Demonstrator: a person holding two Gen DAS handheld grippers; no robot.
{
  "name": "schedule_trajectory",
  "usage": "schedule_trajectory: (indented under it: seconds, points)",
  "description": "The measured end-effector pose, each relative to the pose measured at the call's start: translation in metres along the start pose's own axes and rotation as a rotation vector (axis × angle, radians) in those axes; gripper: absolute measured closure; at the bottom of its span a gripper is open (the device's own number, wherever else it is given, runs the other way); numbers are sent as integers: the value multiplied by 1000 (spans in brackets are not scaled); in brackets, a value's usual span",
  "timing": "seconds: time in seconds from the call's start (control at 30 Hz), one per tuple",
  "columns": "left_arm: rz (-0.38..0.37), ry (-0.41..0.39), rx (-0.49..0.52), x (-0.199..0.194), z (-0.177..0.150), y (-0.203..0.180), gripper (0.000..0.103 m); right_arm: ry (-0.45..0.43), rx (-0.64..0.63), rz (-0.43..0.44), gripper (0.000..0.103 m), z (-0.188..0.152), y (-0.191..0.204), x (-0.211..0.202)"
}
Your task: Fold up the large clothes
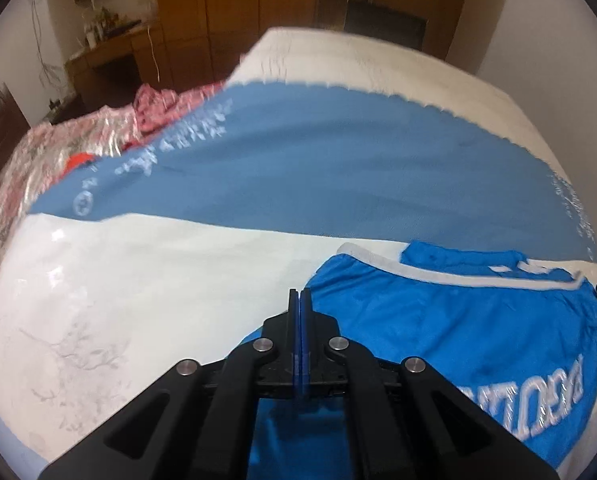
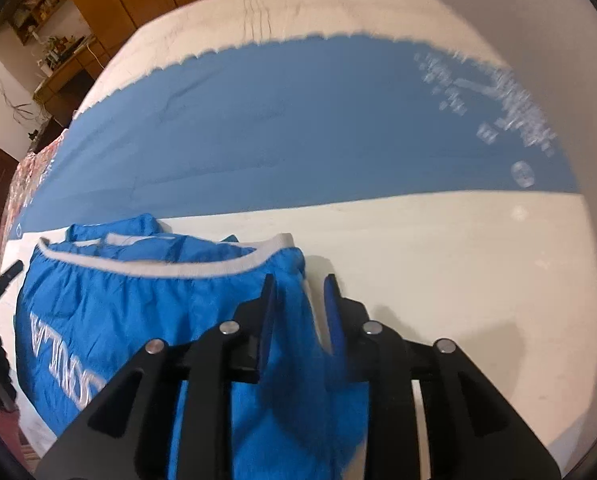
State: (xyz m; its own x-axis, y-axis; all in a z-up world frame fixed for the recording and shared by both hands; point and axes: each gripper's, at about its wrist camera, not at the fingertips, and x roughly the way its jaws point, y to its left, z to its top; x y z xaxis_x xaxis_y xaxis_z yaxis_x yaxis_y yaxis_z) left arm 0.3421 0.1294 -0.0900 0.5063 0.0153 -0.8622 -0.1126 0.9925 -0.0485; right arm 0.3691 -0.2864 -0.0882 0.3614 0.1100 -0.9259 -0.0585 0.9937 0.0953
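A bright blue garment (image 1: pixel 478 328) with a white waistband and white lettering lies on a bed cover; it also shows in the right wrist view (image 2: pixel 138 312). My left gripper (image 1: pixel 299 296) is shut at the garment's left edge; blue cloth passes under its body, and I cannot tell whether cloth is pinched between the pads. My right gripper (image 2: pixel 298 284) is open, with its jaws on either side of the garment's right edge, and cloth runs between the fingers.
The white bed cover (image 1: pixel 138 280) has a wide blue band (image 1: pixel 338 160) with white print across it, also seen from the right wrist (image 2: pixel 298 128). A pink floral bundle in plastic (image 1: pixel 58 148) lies at the bed's left. Wooden wardrobes (image 1: pixel 258 0) and a desk stand behind.
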Motion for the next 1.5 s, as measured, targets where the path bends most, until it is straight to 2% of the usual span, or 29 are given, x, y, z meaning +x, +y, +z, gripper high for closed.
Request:
schedule_trajectory:
  seconds: [0.13, 0.27, 0.4, 0.5, 0.57, 0.67, 0.73, 0.8, 0.9, 0.97, 1.1, 1.17, 1.3, 1.37, 1.4, 1.43, 1.47, 1.5]
  points:
    - [-31, -6, 51, -22, -28, -13, 103, 29, -58, 101, 78, -33, 23, -14]
    - [1, 8, 104, -16, -52, -23, 103, 60, -92, 89, 78, -59, 39, 3]
    - [8, 61, 99, 12, -62, -20, 102, 117, -49, 79, 79, -63, 33, 36]
    - [14, 62, 107, 20, -66, -20, 101, 115, -46, 75, 80, -64, 33, 51]
    - [25, 65, 111, 24, -66, -22, 101, 109, -60, 43, 80, -65, 39, 54]
    - [39, 73, 101, 22, -66, -24, 101, 107, -54, 22, 80, -65, 42, 47]
    - [32, 77, 59, 10, -66, -20, 102, 91, -39, 30, 79, -68, 40, 30]
    - [23, 54, 44, -6, -68, -18, 101, 53, -53, 45, 77, -77, 42, 8]
    - [20, 2, 83, -35, -82, -22, 101, 33, -94, 83, 76, -99, 50, -20]
    - [-1, 11, 98, -40, -91, -24, 101, 57, -106, 74, 76, -114, 54, -20]
    - [17, 56, 111, -19, -107, -23, 101, 123, -92, 34, 80, -132, 52, 11]
    - [32, 45, 120, -14, -109, -24, 101, 129, -68, 62, 80, -133, 49, 25]
    - [16, 72, 87, -20, -103, -19, 101, 132, -61, 60, 80, -127, 47, 19]
    - [-11, 78, 41, -32, -101, -5, 99, 110, -48, 86, 75, -125, 40, 5]
    - [-17, 75, 23, -38, -101, 2, 92, 98, -34, 98, 71, -124, 37, -2]
    - [-19, 67, 1, -47, -100, 14, 77, 80, -12, 111, 63, -124, 28, -12]
    - [-17, 63, -8, -51, -99, 20, 66, 68, 2, 120, 61, -124, 20, -18]
    - [12, 57, -19, -57, -98, 30, 42, 53, 22, 129, 59, -123, 11, -27]
